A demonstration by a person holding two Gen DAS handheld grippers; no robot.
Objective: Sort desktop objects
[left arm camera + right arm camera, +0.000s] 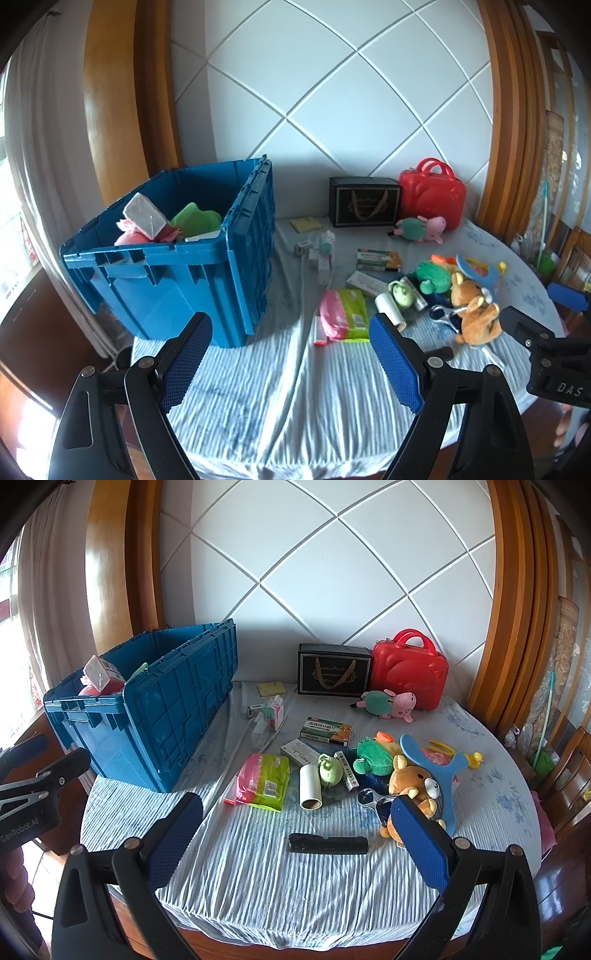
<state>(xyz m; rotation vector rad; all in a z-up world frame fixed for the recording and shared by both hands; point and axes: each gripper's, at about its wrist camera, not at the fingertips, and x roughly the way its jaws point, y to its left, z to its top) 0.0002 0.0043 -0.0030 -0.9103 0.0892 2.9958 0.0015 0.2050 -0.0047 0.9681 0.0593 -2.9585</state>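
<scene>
Both the left gripper (291,363) and the right gripper (297,843) are wide open and hold nothing above the desk (258,878), where toys like a brown bear (413,786) lie right of the blue bin (147,716).

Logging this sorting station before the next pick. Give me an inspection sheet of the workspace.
Surface: table under a wrinkled blue-and-white striped cloth.
Job's things: blue crate at left, open, already holding plush toys and a grey box. Loose: brown bear plush, green frog plush, pig plush, tissue pack, lint roll, medicine boxes, black roll.
Clutter: red case and black gift box by the wall.
Grippers: left gripper and right gripper both open, empty, above the near table edge.
Cables: nothing seen.
Surroundings: white panelled wall, wooden frames, curtain, chair at right.
</scene>
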